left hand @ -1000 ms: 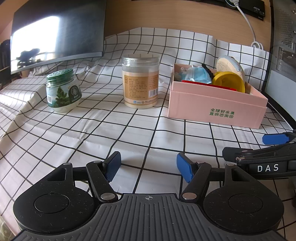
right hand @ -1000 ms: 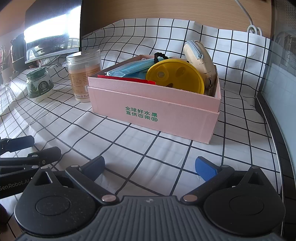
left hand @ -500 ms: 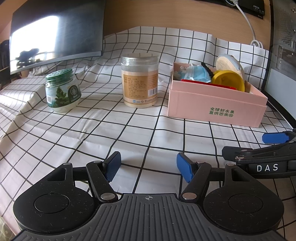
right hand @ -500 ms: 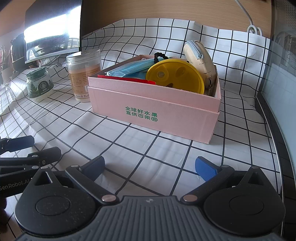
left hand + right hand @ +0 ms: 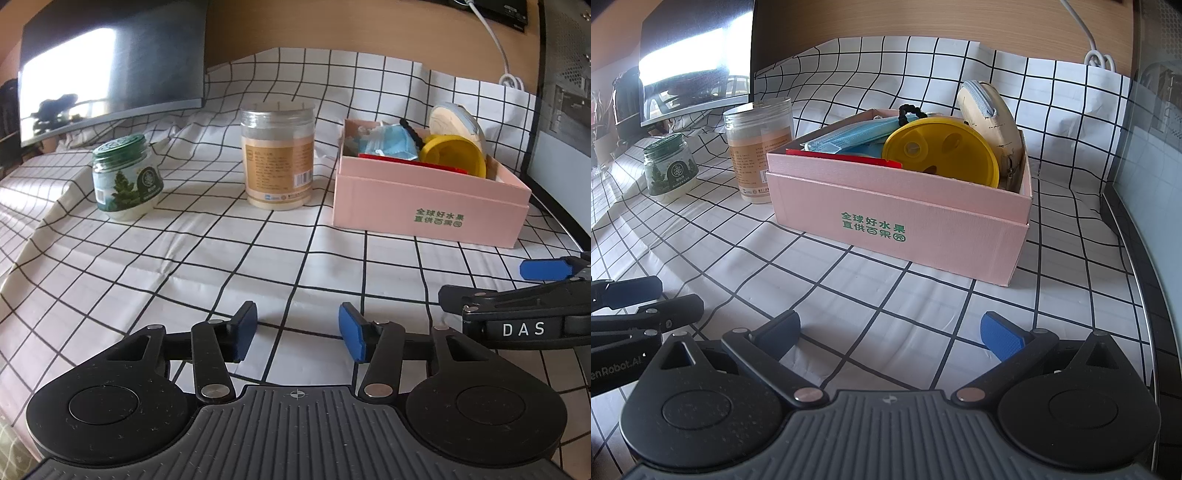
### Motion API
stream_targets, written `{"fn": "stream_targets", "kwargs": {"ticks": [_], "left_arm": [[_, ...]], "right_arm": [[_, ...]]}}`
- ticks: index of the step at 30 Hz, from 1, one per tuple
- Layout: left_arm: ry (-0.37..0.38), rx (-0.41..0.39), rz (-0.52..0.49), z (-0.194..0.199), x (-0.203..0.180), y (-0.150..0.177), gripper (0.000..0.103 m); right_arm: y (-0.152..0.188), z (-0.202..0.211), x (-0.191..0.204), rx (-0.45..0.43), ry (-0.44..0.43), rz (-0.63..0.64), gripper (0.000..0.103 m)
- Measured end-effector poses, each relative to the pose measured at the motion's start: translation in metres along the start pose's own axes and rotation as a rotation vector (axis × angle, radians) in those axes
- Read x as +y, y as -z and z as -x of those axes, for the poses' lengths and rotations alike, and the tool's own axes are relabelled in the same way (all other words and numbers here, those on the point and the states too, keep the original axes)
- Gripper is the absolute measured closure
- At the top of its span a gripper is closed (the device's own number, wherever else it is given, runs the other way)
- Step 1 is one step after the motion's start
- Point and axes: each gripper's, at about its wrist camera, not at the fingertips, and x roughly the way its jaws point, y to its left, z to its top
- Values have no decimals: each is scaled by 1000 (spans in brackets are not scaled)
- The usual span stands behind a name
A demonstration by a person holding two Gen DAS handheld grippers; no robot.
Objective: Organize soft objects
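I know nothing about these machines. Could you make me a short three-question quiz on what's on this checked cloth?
1. True or false: the pink box is empty.
2. Which stands nearer the pink box: the tall clear jar or the small green-lidded jar?
3. What lies between the fingers of the left gripper, whose jaws are closing?

Key:
1. False; it holds a blue face mask, a yellow lid and other items.
2. The tall clear jar.
3. Nothing, only cloth beneath.

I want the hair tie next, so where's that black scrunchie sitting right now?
The black scrunchie sits at the back of the pink box, poking up between the blue face masks and the yellow lid, right of centre in the left wrist view.
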Motion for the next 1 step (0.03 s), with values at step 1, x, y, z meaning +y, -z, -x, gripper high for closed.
{"fn": "stream_targets", "kwargs": {"ticks": [1], "left_arm": [[4, 0, 0, 0, 0, 0, 50]], "right_arm": [[0, 0, 0, 0, 0, 0, 0]]}}
